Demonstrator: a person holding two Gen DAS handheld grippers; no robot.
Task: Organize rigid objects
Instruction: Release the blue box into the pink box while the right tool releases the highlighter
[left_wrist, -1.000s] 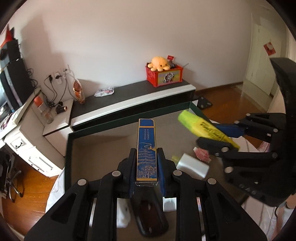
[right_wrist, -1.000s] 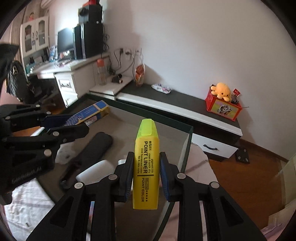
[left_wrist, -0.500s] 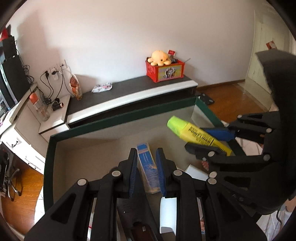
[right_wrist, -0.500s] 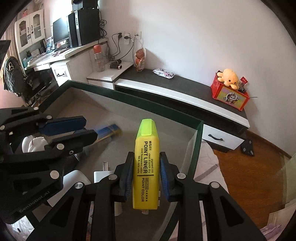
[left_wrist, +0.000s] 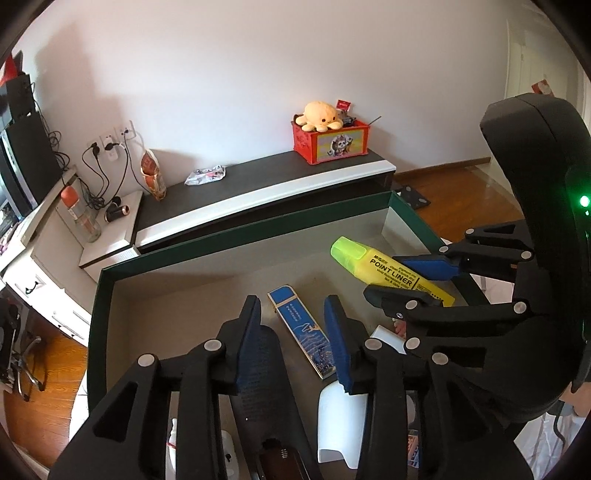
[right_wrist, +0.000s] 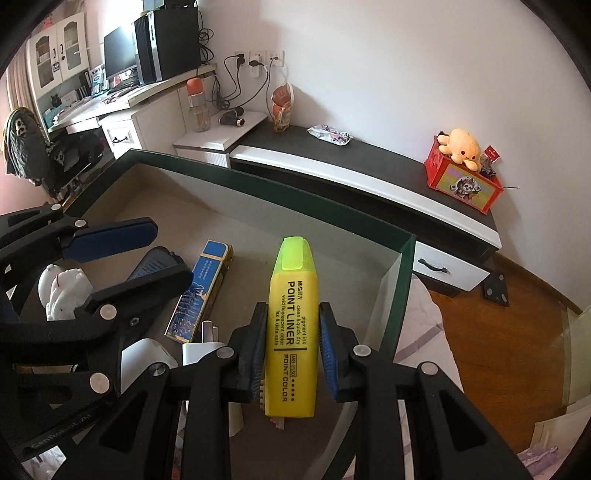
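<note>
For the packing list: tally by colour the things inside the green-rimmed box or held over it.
Yellow: 1, plastic highlighter pen
Blue: 1, long flat printed case
Black: 1, textured oblong case
White: 3, cat figurine, charger plug, curved plastic piece
Total: 6

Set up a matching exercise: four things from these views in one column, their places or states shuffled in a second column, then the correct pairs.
Things:
1. yellow highlighter
2. blue box
3. plush octopus
4. left hand-held gripper

States:
A. sitting on the red box on the low cabinet
B. open, its jaws just opened, nothing pressed
C. clamped in the right hand-held gripper
D. lying flat on the floor of the green-rimmed tray

Pairs: 1-C, 2-D, 3-A, 4-B
</note>
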